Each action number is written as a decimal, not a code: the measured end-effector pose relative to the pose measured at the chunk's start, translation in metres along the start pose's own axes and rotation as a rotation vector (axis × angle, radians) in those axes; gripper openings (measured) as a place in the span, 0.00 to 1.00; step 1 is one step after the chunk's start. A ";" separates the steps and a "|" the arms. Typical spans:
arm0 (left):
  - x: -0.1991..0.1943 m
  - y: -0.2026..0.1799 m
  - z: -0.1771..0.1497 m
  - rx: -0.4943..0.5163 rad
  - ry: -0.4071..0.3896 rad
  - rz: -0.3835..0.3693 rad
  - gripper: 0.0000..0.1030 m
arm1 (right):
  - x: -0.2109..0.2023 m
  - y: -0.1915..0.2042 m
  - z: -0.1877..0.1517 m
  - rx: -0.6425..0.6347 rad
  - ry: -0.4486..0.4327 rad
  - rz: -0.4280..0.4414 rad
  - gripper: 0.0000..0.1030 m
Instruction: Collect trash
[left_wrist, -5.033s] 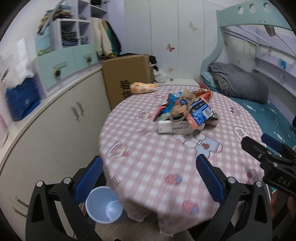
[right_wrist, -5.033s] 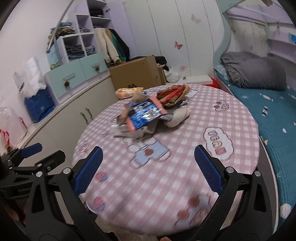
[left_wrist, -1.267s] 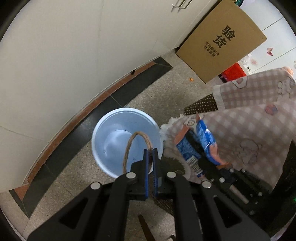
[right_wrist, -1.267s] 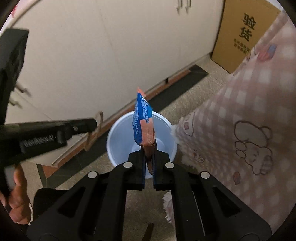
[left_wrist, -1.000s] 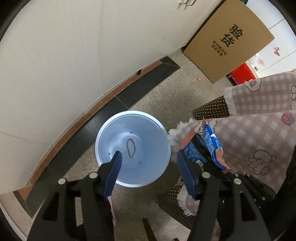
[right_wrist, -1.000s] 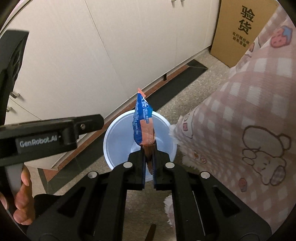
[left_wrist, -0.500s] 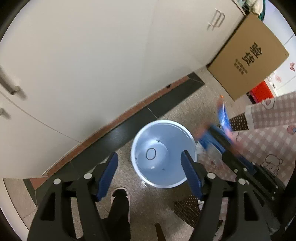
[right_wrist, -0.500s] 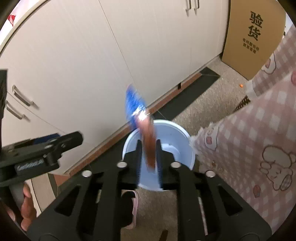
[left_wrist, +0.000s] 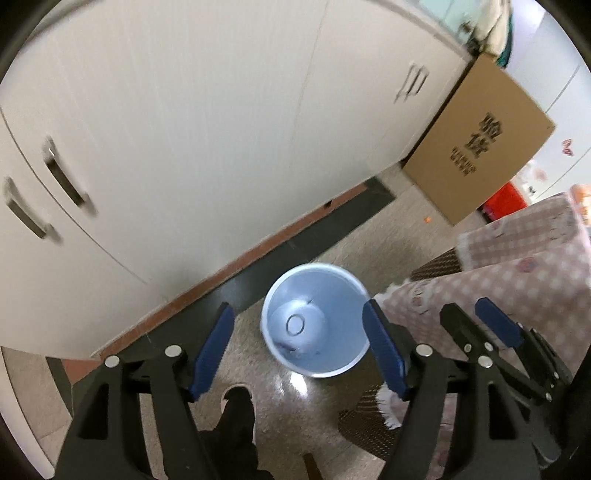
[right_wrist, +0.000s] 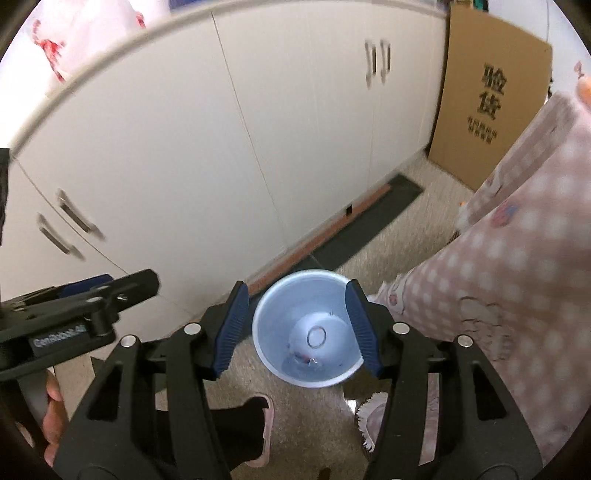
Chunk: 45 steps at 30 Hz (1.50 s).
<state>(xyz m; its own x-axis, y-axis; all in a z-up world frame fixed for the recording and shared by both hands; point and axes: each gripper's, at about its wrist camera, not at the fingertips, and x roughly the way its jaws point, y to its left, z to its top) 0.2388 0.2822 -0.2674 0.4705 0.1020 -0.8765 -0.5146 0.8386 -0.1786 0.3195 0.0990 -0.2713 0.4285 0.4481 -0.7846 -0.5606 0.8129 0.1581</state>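
Note:
A light blue trash bin (left_wrist: 314, 317) stands on the floor between the white cabinets and the table; it also shows in the right wrist view (right_wrist: 306, 343). A thin loop (left_wrist: 295, 324) lies on its bottom, and a blue wrapper (right_wrist: 306, 360) lies low inside. My left gripper (left_wrist: 297, 350) is open and empty above the bin. My right gripper (right_wrist: 295, 328) is open and empty, its jaws standing to either side of the bin's rim. The right gripper also shows in the left wrist view (left_wrist: 480, 328), and the left gripper in the right wrist view (right_wrist: 92, 295).
White cabinets (left_wrist: 184, 129) line the wall behind the bin. A cardboard box (left_wrist: 476, 147) stands on the floor at the right. The table's pink checked cloth (right_wrist: 517, 277) hangs right of the bin. A person's foot (right_wrist: 255, 424) is near the bin.
My left gripper opened and dropped the loop into the bin. My right gripper then opened and let the blue wrapper fall in. Both grippers have risen and pulled back.

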 end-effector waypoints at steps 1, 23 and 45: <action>-0.015 -0.004 0.000 0.002 -0.031 -0.008 0.69 | -0.016 0.003 0.003 -0.001 -0.028 0.008 0.53; -0.166 -0.258 -0.053 0.407 -0.209 -0.352 0.75 | -0.293 -0.181 -0.053 0.320 -0.439 -0.244 0.58; -0.105 -0.471 -0.082 0.664 -0.033 -0.465 0.32 | -0.327 -0.371 -0.092 0.670 -0.474 -0.287 0.65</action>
<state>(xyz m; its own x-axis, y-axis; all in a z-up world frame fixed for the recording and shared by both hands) 0.3733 -0.1674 -0.1282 0.5581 -0.3280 -0.7622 0.2670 0.9407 -0.2093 0.3222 -0.3828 -0.1284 0.8229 0.1789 -0.5393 0.0859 0.8990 0.4294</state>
